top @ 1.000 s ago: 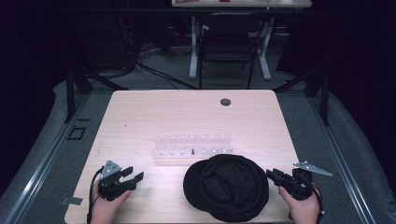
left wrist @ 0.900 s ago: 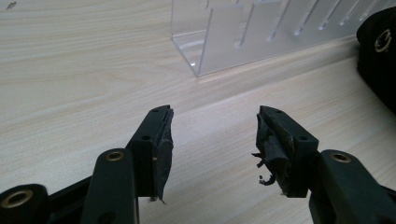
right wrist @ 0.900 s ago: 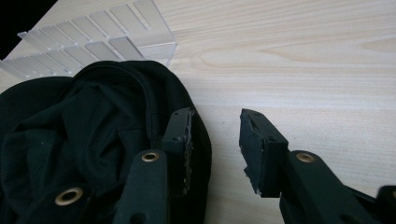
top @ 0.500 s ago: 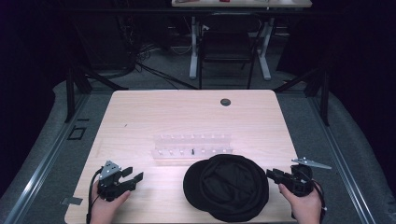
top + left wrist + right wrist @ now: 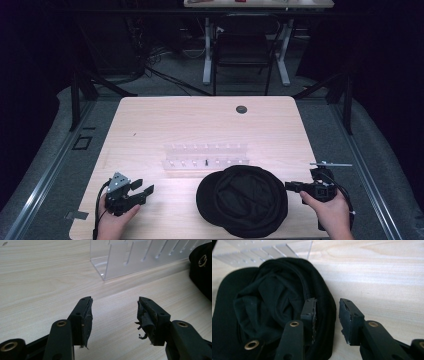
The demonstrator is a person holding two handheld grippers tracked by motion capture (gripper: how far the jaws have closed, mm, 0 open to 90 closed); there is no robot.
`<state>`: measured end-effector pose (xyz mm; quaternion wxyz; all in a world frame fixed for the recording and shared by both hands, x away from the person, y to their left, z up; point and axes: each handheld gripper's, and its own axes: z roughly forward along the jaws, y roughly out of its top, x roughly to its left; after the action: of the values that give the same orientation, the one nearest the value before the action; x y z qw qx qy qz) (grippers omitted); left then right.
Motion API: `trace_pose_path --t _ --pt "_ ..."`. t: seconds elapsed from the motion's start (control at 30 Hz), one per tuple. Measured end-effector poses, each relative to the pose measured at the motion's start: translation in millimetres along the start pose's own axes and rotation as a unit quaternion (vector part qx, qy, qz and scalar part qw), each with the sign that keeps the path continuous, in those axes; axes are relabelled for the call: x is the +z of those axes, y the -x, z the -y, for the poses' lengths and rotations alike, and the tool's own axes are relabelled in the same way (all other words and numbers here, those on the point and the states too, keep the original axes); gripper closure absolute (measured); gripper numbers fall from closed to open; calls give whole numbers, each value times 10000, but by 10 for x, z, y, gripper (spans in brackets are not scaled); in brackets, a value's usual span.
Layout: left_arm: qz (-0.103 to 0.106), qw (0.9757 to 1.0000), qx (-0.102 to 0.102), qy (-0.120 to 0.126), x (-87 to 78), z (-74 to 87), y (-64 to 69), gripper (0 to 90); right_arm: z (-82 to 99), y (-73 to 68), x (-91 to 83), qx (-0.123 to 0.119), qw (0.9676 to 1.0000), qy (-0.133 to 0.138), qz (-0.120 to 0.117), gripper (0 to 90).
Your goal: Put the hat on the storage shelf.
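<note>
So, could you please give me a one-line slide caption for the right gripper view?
Right gripper, jaws apart, poised at the rim of a black hat on the wooden table.

We see a black hat lying on the near part of the table. It is soft and round, and it lies upside down, so its crumpled inside faces up. A small metal ring shines on it.

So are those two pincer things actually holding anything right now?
No. The left gripper is open over bare table; the right gripper, jaws just closing, straddles the black hat's rim without pressing it.
</note>
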<state>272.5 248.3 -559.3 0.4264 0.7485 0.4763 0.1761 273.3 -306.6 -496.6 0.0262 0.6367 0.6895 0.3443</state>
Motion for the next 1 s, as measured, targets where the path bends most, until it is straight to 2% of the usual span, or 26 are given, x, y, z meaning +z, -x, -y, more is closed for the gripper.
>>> trace_pose_path --t 0.37,0.7,0.83,1.0 --pt "-14 10000 -15 7 3 3 -1 456 -55 -67 53 -250 9988 -423 39 685" --pt "16 10000 -27 -29 10 5 -6 456 -110 -54 148 -293 9965 -766 181 701" --pt "18 10000 -35 -31 11 5 -9 456 -137 -50 182 -223 9963 -816 151 715" --pt "29 10000 -57 -52 8 5 -13 457 -164 -56 216 -290 9949 -955 143 736"
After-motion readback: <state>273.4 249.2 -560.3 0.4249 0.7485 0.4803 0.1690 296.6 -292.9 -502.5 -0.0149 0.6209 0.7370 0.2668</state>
